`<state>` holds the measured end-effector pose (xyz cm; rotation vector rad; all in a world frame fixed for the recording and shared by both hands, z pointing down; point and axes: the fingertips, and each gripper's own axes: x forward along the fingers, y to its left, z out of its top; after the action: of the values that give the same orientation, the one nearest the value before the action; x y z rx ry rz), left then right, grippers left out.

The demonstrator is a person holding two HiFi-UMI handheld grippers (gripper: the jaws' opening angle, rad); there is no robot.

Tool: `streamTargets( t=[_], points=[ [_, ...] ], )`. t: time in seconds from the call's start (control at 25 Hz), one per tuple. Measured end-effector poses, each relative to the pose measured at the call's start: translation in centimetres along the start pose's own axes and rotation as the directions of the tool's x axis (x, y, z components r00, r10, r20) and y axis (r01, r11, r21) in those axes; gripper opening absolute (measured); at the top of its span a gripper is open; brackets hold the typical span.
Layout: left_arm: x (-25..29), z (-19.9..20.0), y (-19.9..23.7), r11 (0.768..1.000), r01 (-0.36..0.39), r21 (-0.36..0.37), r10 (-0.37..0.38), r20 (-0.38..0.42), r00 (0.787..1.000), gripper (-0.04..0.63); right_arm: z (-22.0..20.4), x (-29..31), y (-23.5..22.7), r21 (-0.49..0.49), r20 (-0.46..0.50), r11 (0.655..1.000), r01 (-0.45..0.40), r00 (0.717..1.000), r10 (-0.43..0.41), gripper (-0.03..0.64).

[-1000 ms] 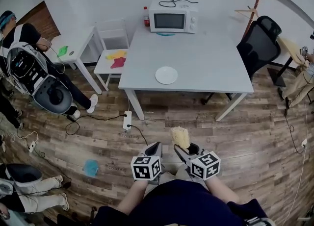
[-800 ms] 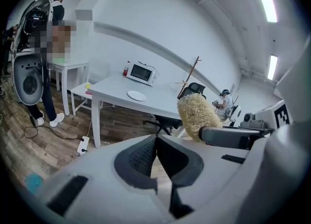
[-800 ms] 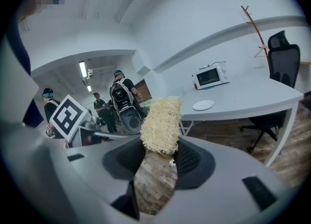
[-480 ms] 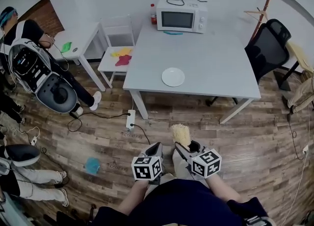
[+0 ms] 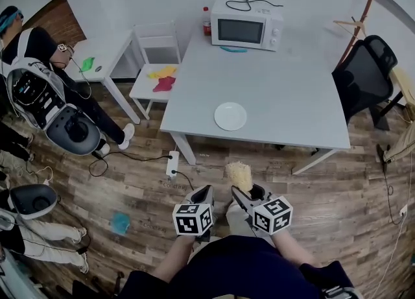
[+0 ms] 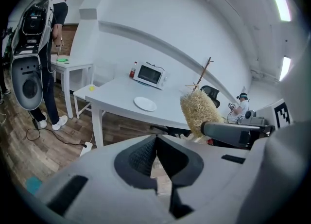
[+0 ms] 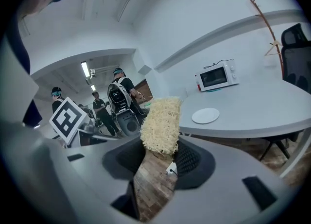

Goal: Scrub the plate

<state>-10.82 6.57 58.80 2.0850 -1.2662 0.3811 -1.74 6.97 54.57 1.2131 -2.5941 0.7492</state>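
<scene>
In the lower middle of the head view, both grippers hang over the brown wood-plank floor [image 5: 337, 187], well short of the table. The left gripper [image 5: 203, 194] has its jaws pressed together with nothing between them. The right gripper [image 5: 242, 195] has its jaws clamped on the lower end of a pale yellow, fibrous scrubbing pad [image 5: 239, 176], which sticks out past the fingertips and points toward the table. The round white plate [image 5: 230, 116] lies flat near the front edge of the pale grey rectangular table [image 5: 292, 96], in the centre of the frame, well apart from both grippers. At the table's far end, in the upper middle, stands a white microwave oven [image 5: 247, 30] with a red-capped bottle [image 5: 207, 26] just beside it on its left. A black office chair [image 5: 366, 74] stands at the table's right side, and a small white chair [image 5: 154, 64] carrying yellow and red cloths stands at its left. A blue cloth [image 5: 120, 222] lies on the floor at lower left.
</scene>
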Motion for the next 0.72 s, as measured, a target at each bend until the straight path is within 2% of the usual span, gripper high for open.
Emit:
streamTargets(
  t=[0.36, 0.72],
  points=[
    [5.2, 5.2, 0.4, 0.999, -0.042, -0.03, 0.043, 0.005, 0.999, 0.018, 5.4, 3.2, -6.0, -0.007, -0.002, 0.999, -0.031, 1.0, 0.031, 0.173],
    [9.9, 9.2, 1.7, 0.994, -0.093, -0.066, 0.094, 0.014, 0.995, 0.02, 8.5, 6.9, -10.9, -0.014, -0.026, 0.997, -0.075, 0.997, 0.074, 0.173]
  ],
)
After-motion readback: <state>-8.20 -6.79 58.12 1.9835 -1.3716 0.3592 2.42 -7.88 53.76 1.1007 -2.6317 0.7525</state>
